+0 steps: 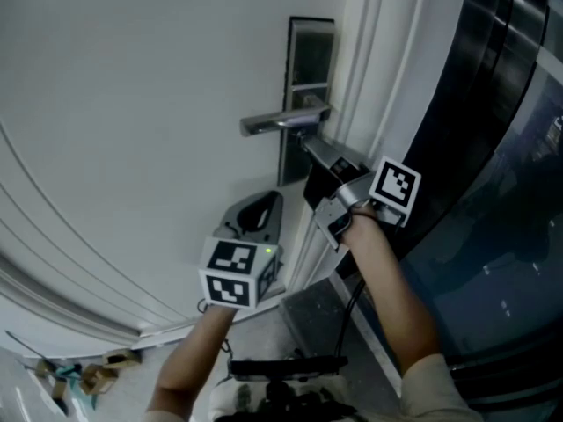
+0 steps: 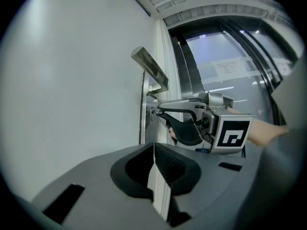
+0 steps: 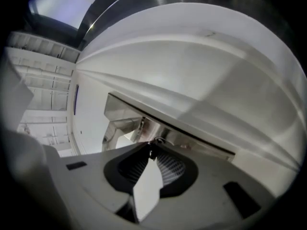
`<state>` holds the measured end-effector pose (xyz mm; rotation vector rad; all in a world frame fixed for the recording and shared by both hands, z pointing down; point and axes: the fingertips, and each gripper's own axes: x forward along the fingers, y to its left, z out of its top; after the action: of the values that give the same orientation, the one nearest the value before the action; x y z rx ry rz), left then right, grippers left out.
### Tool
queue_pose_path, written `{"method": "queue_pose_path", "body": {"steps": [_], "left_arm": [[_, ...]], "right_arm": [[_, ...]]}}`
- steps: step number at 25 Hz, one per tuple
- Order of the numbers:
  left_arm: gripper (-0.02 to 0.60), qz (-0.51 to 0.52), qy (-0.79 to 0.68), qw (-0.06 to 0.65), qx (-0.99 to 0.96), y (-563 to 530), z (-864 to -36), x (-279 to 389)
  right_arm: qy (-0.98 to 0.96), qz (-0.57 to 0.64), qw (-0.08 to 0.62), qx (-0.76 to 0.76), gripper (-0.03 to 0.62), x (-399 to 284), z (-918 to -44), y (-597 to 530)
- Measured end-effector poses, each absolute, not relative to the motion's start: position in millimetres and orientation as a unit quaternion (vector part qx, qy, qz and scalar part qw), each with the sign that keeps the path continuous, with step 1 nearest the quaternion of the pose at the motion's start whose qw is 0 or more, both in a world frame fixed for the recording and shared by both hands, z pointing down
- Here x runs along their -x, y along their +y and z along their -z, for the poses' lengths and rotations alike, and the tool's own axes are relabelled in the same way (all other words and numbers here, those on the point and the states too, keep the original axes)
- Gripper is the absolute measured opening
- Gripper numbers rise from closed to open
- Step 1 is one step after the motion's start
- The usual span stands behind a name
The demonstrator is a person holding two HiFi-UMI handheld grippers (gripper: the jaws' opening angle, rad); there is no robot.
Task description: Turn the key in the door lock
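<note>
Though key (image 3: 151, 152) barely shows | right hand-held gripper (image 3: 151, 156) narrow around it | left hand-held gripper (image 2: 153, 146) shut, empty

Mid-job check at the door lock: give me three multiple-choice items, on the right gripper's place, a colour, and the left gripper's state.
1. Where are the right gripper's tips? A) at the lock plate, just under the lever handle; B) on top of the lever; C) in mid-air, touching nothing.
2. What colour is the door? A) brown; B) white; C) red.
3. How do the left gripper's jaws stand? A) clamped on the lever; B) wide apart; C) together, empty.
Key: 1 A, the head view shows them under the lever; 2 B, a plain white panel; 3 C, its own view shows them meeting.
</note>
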<state>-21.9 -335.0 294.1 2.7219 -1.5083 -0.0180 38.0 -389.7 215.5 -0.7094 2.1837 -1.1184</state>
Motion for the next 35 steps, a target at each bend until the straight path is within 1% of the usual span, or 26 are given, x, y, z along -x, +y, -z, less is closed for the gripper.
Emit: {"method": "queue_pose_path", "body": {"steps": [3, 5, 9, 10, 11, 12, 18, 27, 28, 29, 35], "left_arm": [[0.020, 0.006, -0.484, 0.012, -0.875, -333.8, -292.6, 21.6], [0.020, 0.007, -0.484, 0.010, -0.875, -333.1, -291.1, 22.3], [0.020, 0.008, -0.487, 0.010, -0.873, -334.5, -289.9, 25.6], [0.020, 0.008, -0.487, 0.011, -0.873, -334.5, -289.8, 25.7], [0.020, 0.008, -0.487, 0.010, -0.873, -334.2, -289.7, 25.4], [0.020, 0.007, -0.487, 0.010, -0.874, -333.8, -289.5, 24.8], [0.020, 0.007, -0.486, 0.009, -0.874, -331.7, -288.2, 24.0], [0.020, 0.007, -0.490, 0.009, -0.872, -331.4, -289.4, 26.9], [0.020, 0.007, -0.490, 0.009, -0.872, -331.6, -289.2, 27.1], [0.020, 0.007, -0.490, 0.010, -0.872, -331.7, -289.0, 27.1], [0.020, 0.007, -0.488, 0.010, -0.873, -331.4, -289.0, 26.0]], "right_arm": [[0.818, 0.425, 0.290, 0.257, 0.064, -38.0, -215.3, -389.7], [0.839, 0.391, 0.265, 0.269, 0.064, -38.8, -212.7, -388.2], [0.889, 0.236, 0.167, 0.355, 0.063, -43.5, -206.0, -380.1], [0.896, 0.192, 0.137, 0.376, 0.072, -44.1, -204.6, -377.9], [0.901, 0.148, 0.108, 0.392, 0.099, -43.6, -202.6, -375.5], [0.905, 0.105, 0.080, 0.403, 0.110, -42.2, -200.4, -373.0], [0.887, -0.104, -0.061, 0.446, 0.110, -34.6, -198.2, -363.4], [0.803, -0.332, -0.228, 0.440, 0.114, -19.5, -213.6, -357.7], [0.791, -0.353, -0.244, 0.437, 0.125, -18.7, -215.7, -358.5], [0.779, -0.371, -0.259, 0.435, 0.147, -18.2, -217.0, -359.3], [0.718, -0.448, -0.323, 0.424, 0.146, -17.3, -222.3, -363.7]]}}
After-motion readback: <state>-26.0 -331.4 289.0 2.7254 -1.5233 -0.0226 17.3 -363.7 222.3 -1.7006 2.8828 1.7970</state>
